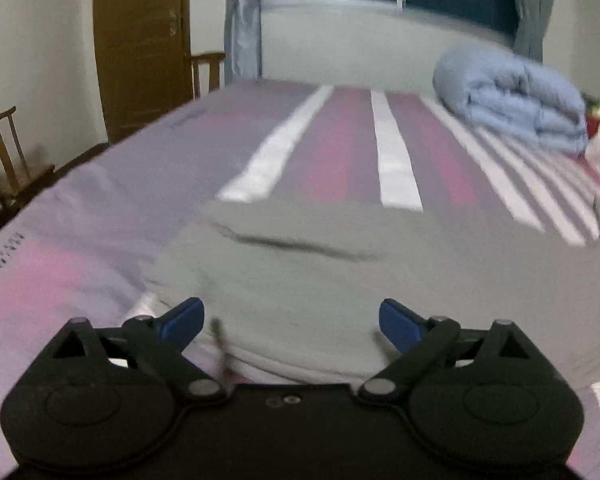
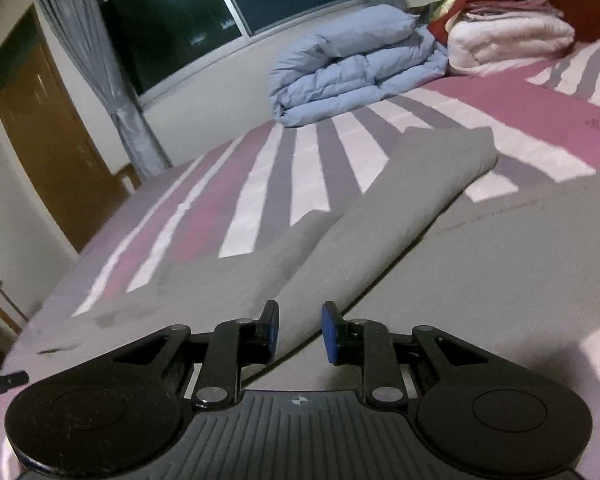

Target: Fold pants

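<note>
While the grey cotton pants (image 2: pixel 380 240) lay on the striped pink bedsheet (image 1: pixel 332 152), your left gripper (image 1: pixel 291 322) gaped wide; your right gripper (image 2: pixel 300 330) stood narrowly parted, empty.

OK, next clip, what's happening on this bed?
A person with two handheld grippers is working on grey pants spread over a striped bedsheet. The left gripper is wide open over the fabric; the right gripper is partly open above a fold, gripping nothing. A folded blue duvet sits further back.
</note>
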A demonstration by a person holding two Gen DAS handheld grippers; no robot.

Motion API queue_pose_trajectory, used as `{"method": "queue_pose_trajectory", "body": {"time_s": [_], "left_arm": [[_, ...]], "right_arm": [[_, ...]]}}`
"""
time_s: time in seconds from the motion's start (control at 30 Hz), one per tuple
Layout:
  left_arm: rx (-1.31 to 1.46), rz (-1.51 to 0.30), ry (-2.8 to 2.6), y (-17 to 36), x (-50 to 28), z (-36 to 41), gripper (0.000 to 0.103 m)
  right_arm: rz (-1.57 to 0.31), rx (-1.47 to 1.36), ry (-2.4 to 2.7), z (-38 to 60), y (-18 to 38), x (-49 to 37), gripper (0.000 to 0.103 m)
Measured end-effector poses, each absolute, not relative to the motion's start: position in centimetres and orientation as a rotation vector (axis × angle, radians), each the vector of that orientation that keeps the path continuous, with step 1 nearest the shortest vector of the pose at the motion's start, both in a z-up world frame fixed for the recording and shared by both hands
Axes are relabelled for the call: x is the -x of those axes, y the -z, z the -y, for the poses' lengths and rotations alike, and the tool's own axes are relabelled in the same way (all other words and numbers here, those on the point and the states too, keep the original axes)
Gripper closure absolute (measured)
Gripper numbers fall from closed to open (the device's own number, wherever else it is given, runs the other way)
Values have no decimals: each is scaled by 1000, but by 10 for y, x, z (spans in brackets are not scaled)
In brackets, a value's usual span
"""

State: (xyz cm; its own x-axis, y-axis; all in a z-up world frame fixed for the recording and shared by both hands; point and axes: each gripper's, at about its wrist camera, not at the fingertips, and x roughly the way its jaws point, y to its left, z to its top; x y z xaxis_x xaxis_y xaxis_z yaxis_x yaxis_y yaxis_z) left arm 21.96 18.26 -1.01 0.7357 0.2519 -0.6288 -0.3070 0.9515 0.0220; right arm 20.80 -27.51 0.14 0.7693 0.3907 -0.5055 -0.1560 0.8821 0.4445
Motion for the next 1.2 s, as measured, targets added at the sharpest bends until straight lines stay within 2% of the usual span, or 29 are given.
{"method": "queue_pose_trajectory", "body": {"time_s": [0.17,0.3,0.37,0.43,0.47,0.67,0.7,0.73,0.97,1.2], "left_arm": [[152,-722,-361,43,-227,-176,14],[249,-688,-362,59,-214,-192,5],[282,-673,-359,64,-211,-195,5],[268,-667,-369,64,-210,-193,5],[264,-665,-371,65,-210,-191,6],[288,-657,-359,68,-208,-194,5],[290,-657,-358,68,-208,-194,5],[292,-656,-357,68,-207,-195,5],[295,-642,-348,68,-205,-195,5],[300,-637,-347,66,-202,-195,5]], "right_arm": [[-661,-342,-285,267,-3,-238,79],[-688,-317,-285,258,1,-265,79],[-708,-300,-282,253,6,-278,73],[-707,-268,-253,247,11,-285,51],[-707,-255,-240,244,13,-288,47],[-780,-100,-182,223,26,-311,47],[-793,-50,-179,219,29,-312,51],[-795,-37,-198,220,29,-312,101],[-665,-125,-195,262,10,-243,101],[-717,-270,-152,299,40,-185,101]]}}
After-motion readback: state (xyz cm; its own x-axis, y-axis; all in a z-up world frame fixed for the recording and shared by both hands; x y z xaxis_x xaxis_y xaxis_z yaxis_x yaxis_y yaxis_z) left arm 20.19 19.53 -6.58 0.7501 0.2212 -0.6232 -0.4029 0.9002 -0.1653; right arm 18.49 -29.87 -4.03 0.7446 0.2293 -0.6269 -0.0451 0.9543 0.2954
